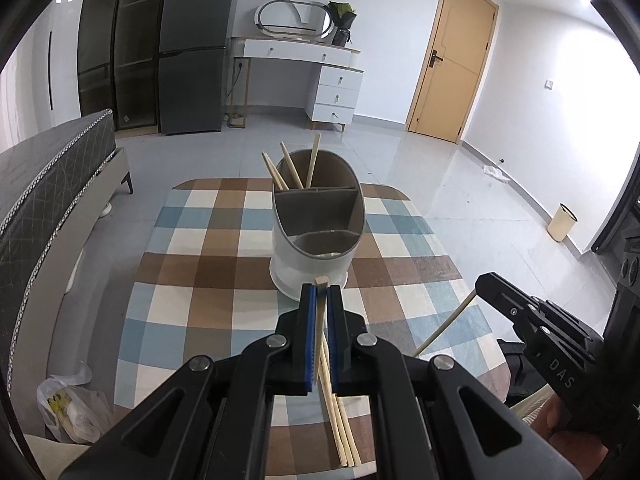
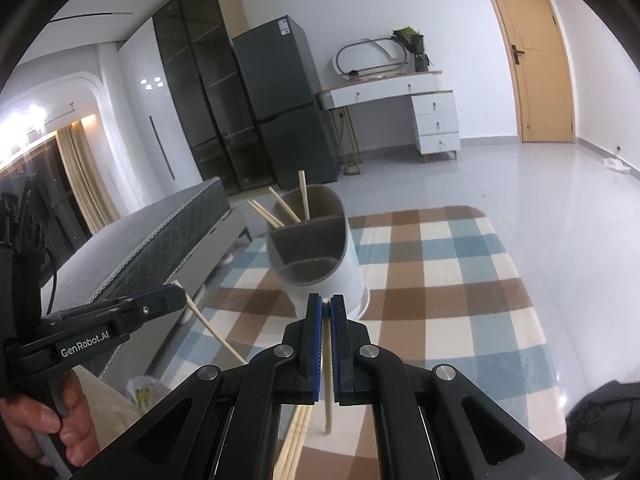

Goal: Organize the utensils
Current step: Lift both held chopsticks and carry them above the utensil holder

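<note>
A white oval utensil holder (image 1: 316,264) with grey dividers stands on the checked tablecloth (image 1: 208,280); three chopsticks (image 1: 292,170) lean in its far compartment. My left gripper (image 1: 320,290) is shut on a chopstick (image 1: 319,332), just short of the holder. Loose chopsticks (image 1: 340,428) lie on the table below it. My right gripper (image 2: 325,302) is shut on another chopstick (image 2: 327,384), close to the holder (image 2: 332,276). The right gripper also shows at the right of the left wrist view (image 1: 486,282), its chopstick (image 1: 444,326) slanting down. The left gripper shows in the right wrist view (image 2: 178,294).
A grey bed (image 1: 44,184) runs along the table's left side. A plastic bag (image 1: 68,408) lies on the floor at the near left. A fridge (image 1: 192,48), a white dresser (image 1: 320,76) and a door (image 1: 452,60) stand at the far wall.
</note>
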